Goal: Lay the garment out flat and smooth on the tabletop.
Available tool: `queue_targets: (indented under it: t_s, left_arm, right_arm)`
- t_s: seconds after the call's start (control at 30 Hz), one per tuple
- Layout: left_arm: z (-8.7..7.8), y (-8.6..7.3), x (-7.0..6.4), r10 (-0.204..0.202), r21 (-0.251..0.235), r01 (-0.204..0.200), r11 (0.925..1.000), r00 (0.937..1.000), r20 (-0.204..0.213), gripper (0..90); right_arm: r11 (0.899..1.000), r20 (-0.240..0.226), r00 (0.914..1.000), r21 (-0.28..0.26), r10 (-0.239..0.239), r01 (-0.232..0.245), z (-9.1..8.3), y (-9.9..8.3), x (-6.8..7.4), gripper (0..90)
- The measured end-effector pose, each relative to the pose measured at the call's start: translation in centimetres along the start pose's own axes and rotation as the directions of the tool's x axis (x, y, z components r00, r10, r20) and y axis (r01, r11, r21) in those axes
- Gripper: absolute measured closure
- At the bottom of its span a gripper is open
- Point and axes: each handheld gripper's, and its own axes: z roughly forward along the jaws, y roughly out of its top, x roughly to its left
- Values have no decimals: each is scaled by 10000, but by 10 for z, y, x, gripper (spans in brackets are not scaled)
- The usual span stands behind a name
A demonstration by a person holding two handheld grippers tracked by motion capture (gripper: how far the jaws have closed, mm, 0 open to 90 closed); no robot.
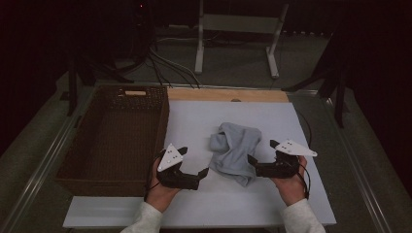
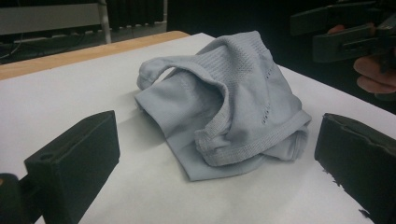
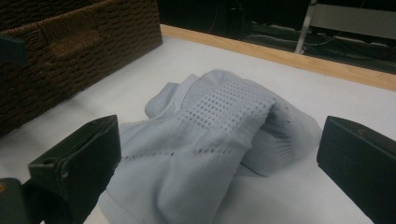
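Both claws, left [image 1: 193,164] and right [image 1: 262,155], stand released flanking the crumpled grey knit garment [image 1: 234,149] on the white surface [image 1: 194,121]; each should pinch a hem edge, not the bulk

Both forearms reach in low and parallel. The left gripper [image 1: 195,161] and right gripper [image 1: 262,151] face each other, jaws spread wide, nothing between them.

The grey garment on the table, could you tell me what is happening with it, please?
A person holds a hand-held gripper in each hand, either side of the crumpled grey garment on the white table. The left hand-held gripper and the right hand-held gripper are both open, aimed at it, neither gripping it. The wicker basket sits at the left.
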Motion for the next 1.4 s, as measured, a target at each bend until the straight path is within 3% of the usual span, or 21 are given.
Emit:
queue_targets:
  t_s: [0.33,0.47,0.6,0.67,0.83,1.0,1.03,1.07,1.17,1.4]
  left_arm:
    - [0,0,-1,0,-12,0,10000,10000,21,5]
    - [-1,0,-1,-16,-40,17,10000,10000,25,5]
    - [0,0,-1,5,-40,-4,10000,10000,43,5]
    - [0,0,-1,9,-31,-9,10000,10000,44,5]
    - [0,1,-1,0,-45,0,10000,10000,51,5]
    - [0,0,-2,8,-37,-8,10000,10000,79,5]
    - [0,0,-2,8,-37,-8,10000,10000,79,5]
    - [1,0,-2,28,-16,-28,10000,10000,87,5]
    - [1,0,-3,21,-17,-20,10000,9999,113,5]
    - [1,1,-2,1,-43,0,10000,9999,101,6]
  right_arm:
    - [9993,2,10000,379,43,-43,15,3,3,0]
    - [9972,-12,10000,746,97,-96,21,1,4,48]
    - [9935,-153,9998,1131,142,-123,25,-1,6,143]
    - [9926,105,9999,1209,115,-127,27,-1,7,178]
    - [9901,240,9996,1398,122,-155,30,-2,9,301]
    - [9854,412,9988,1694,-255,182,28,-2,15,529]
    - [9854,412,9988,1694,-255,182,28,-2,15,529]
    - [9824,414,9984,1844,-385,302,27,-1,17,636]
    - [9794,306,9991,2006,-302,234,26,-1,17,791]
    - [9811,262,9991,1914,-344,288,13,5,23,833]
